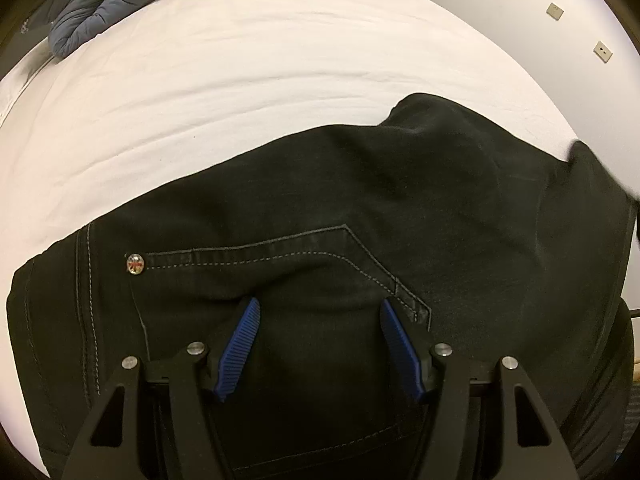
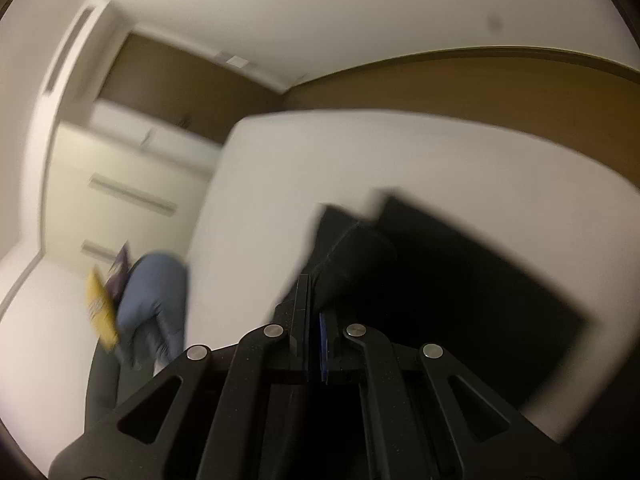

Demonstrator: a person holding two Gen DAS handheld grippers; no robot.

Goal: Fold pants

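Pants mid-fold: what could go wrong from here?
1. The right claw looks shut on only a small bunch of the black pants; the fabric could slip out.
2. The left claw is open above the pocket area, pinning nothing, so the pants may drag across the white sheet.

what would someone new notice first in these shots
Black pants spread over the near part of a white bed, a shiny rivet at the pocket corner. The left gripper hangs open over the pocket; the right gripper is shut on a fold of the pants. A blue jacket lies at the far left corner.
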